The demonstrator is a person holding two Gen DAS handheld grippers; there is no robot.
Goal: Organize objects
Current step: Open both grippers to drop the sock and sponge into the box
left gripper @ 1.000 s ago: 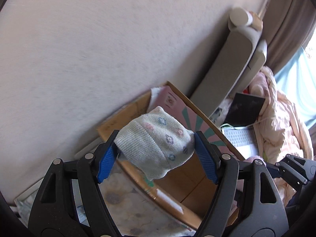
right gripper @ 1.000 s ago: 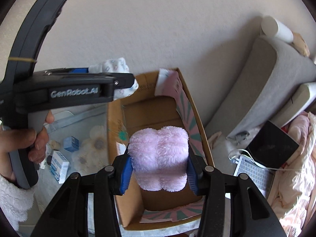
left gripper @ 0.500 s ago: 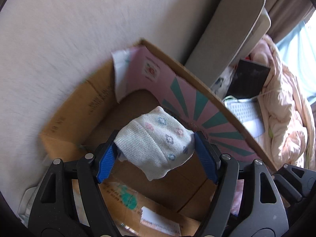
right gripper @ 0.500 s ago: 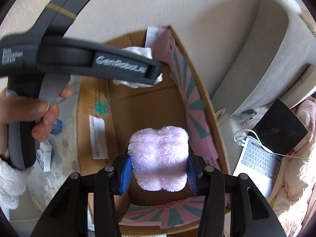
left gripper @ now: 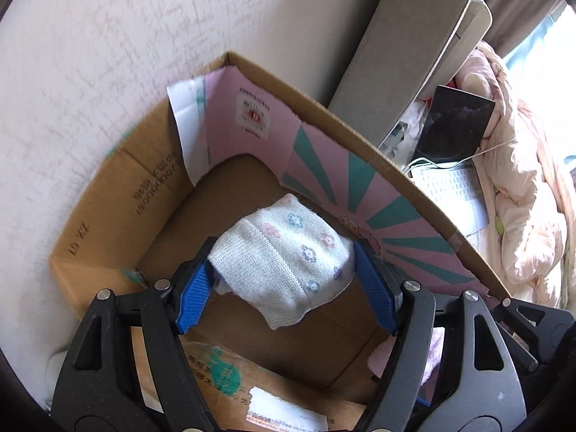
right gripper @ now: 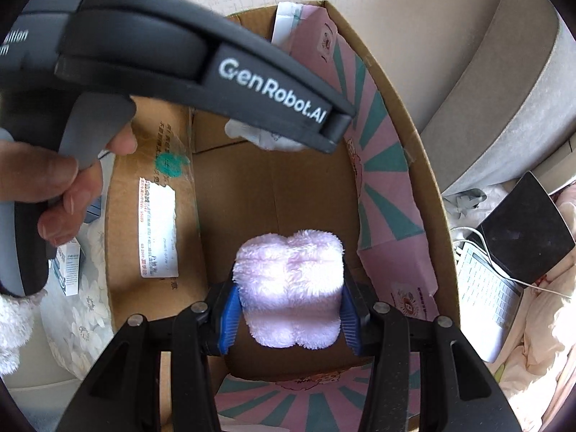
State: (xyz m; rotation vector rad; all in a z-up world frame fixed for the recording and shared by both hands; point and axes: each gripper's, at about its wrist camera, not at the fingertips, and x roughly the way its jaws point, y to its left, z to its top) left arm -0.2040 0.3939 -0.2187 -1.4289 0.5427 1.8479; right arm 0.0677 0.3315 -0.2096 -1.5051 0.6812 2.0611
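Observation:
My left gripper is shut on a white knitted sock with small coloured flowers and holds it over the open cardboard box. My right gripper is shut on a fluffy pink sock and holds it above the box floor. In the right wrist view the left gripper's body crosses the top, with the white sock showing under its tip. The box has pink and green inner flaps.
The box stands against a pale wall. A grey cushion, a laptop and pink bedding lie to the right. Small boxes on a floral cloth lie left of the box.
Both grippers have moved forward and lower over the box, each still holding its sock. The box now fills both views.

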